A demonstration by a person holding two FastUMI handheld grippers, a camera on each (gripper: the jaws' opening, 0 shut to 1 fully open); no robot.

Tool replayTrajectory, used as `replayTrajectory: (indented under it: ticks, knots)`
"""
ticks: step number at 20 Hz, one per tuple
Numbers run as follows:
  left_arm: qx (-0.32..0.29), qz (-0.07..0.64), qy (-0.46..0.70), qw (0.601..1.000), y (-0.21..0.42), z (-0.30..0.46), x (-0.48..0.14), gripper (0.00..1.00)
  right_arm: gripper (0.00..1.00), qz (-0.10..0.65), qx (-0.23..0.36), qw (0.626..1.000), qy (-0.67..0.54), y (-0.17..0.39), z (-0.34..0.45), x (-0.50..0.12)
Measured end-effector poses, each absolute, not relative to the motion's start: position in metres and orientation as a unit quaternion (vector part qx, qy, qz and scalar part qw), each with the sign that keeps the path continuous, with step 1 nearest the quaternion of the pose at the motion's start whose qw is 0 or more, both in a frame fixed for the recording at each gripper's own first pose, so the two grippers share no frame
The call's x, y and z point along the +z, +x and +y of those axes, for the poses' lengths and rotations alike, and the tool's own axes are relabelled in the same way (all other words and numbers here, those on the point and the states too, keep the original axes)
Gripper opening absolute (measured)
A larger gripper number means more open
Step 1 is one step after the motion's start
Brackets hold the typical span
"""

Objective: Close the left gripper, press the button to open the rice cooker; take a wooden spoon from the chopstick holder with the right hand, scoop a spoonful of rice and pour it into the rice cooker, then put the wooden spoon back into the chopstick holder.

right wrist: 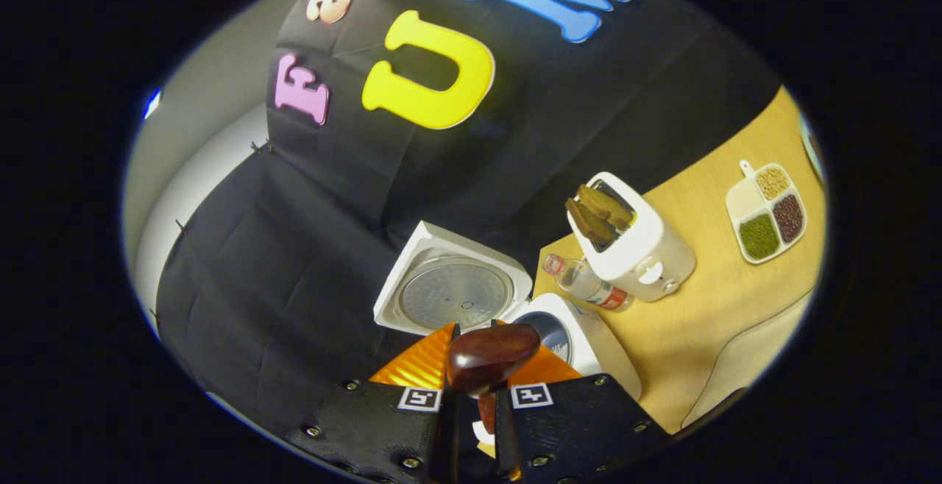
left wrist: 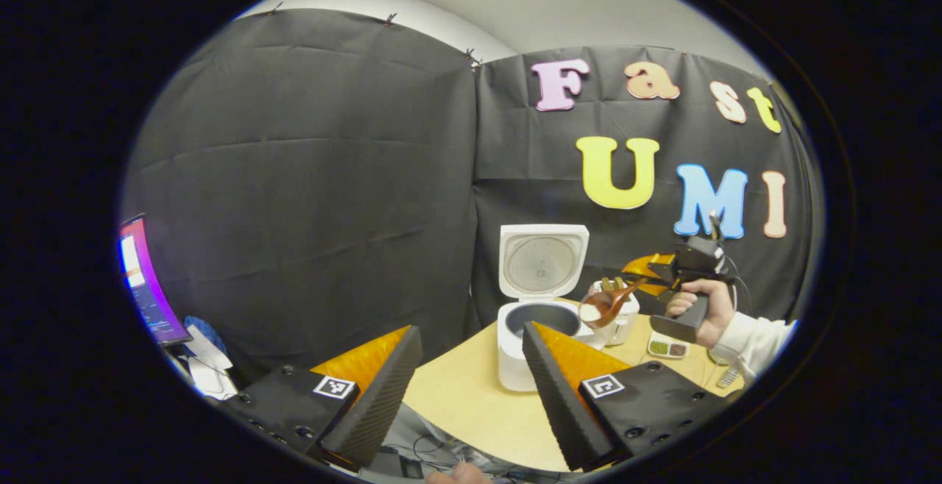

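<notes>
The white rice cooker [left wrist: 515, 366] stands on the wooden table [left wrist: 464, 396] with its lid [left wrist: 542, 260] raised and the dark inner pot [left wrist: 541, 317] exposed. My left gripper [left wrist: 467, 374] hangs open in front of it, holding nothing. Farther off, a hand holds my right gripper [left wrist: 647, 274], shut on a wooden spoon [left wrist: 607, 304]. White rice lies in the tilted spoon bowl beside the pot's right rim. In the right gripper view, the right gripper [right wrist: 475, 396] clamps the spoon [right wrist: 491, 355] above the pot [right wrist: 552, 333]. The white chopstick holder [right wrist: 636, 245] holds more wooden utensils.
A plastic bottle [right wrist: 589, 285] lies between the cooker and the chopstick holder. A divided dish of grains and beans [right wrist: 769, 212] sits farther right on the table [right wrist: 706, 322]. A lit monitor [left wrist: 143, 285] stands off the table at far left.
</notes>
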State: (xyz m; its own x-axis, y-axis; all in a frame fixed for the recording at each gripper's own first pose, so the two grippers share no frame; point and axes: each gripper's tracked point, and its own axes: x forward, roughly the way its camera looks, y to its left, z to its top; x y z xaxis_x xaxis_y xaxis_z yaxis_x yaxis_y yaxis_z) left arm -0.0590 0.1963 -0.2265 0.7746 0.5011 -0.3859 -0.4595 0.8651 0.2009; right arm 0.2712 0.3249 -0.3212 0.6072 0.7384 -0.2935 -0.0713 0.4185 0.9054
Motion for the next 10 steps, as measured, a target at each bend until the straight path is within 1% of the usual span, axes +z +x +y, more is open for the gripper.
replayTrajectory:
  ticks: [2,5,7,8,9,10]
  knots:
    - [0.260,0.222,0.046,0.939,-0.060,0.201,-0.231,0.94,0.20,0.360,0.274,0.779,0.434,0.280,0.350,-0.332]
    - [0.274,0.224,0.045,0.934,-0.060,0.214,-0.233,0.94,0.20,0.363,0.289,0.815,0.347,0.288,0.387,-0.363]
    - [0.284,0.228,0.041,0.930,-0.061,0.223,-0.238,0.93,0.20,0.368,0.310,0.826,0.293,0.285,0.409,-0.381]
    - [0.289,0.229,0.040,0.929,-0.067,0.227,-0.241,0.96,0.20,0.367,0.319,0.832,0.269,0.286,0.419,-0.386]
    - [0.293,0.228,0.038,0.928,-0.070,0.231,-0.242,0.94,0.20,0.361,0.326,0.839,0.243,0.287,0.426,-0.389]
    - [0.297,0.229,0.036,0.926,-0.074,0.232,-0.244,0.96,0.20,0.355,0.331,0.848,0.212,0.287,0.429,-0.394]
